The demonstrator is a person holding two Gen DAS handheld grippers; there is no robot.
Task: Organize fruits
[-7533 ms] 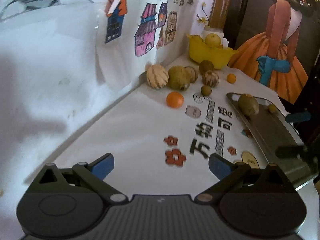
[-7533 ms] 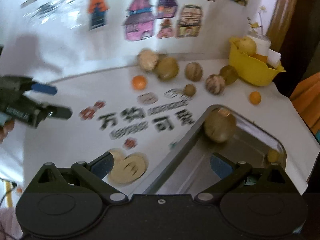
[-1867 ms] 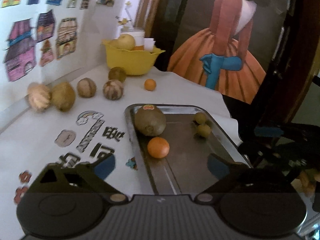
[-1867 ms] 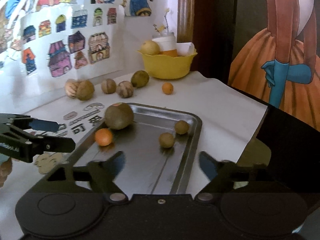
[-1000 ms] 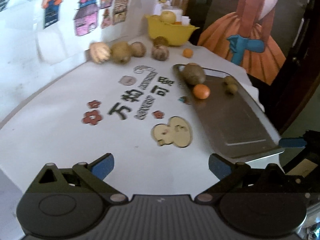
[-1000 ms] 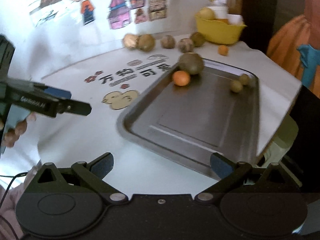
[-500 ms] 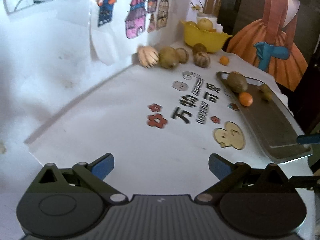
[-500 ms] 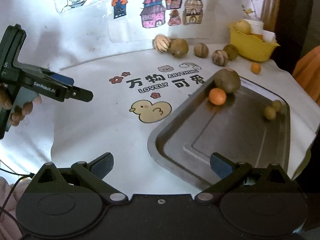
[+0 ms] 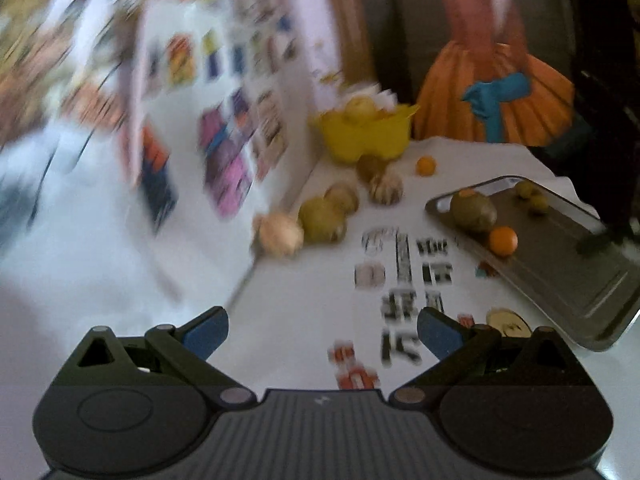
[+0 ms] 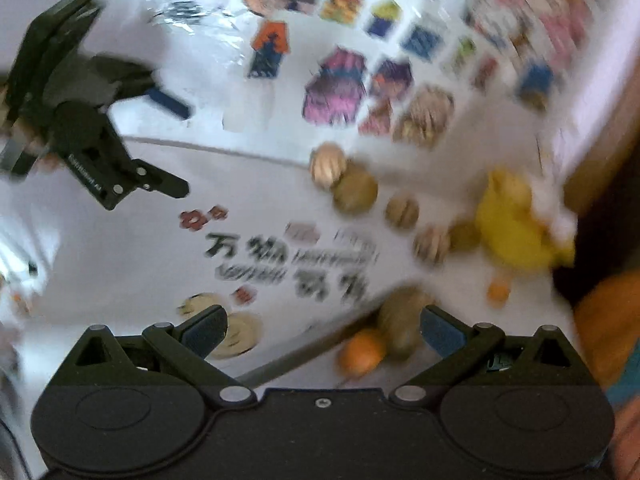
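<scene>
left tongs [image 9: 322,330] spread, empty | right tongs [image 10: 323,330] spread (blurred) | tray [image 9: 560,288]: orange [image 9: 503,241]

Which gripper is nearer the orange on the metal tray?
Right. The right gripper hangs just above the orange at the tray edge; the left gripper sits well back over the printed cloth, open.

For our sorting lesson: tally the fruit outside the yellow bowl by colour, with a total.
Orange fruit: 2
Green, brown or tan fruit: 8
Total: 10
</scene>
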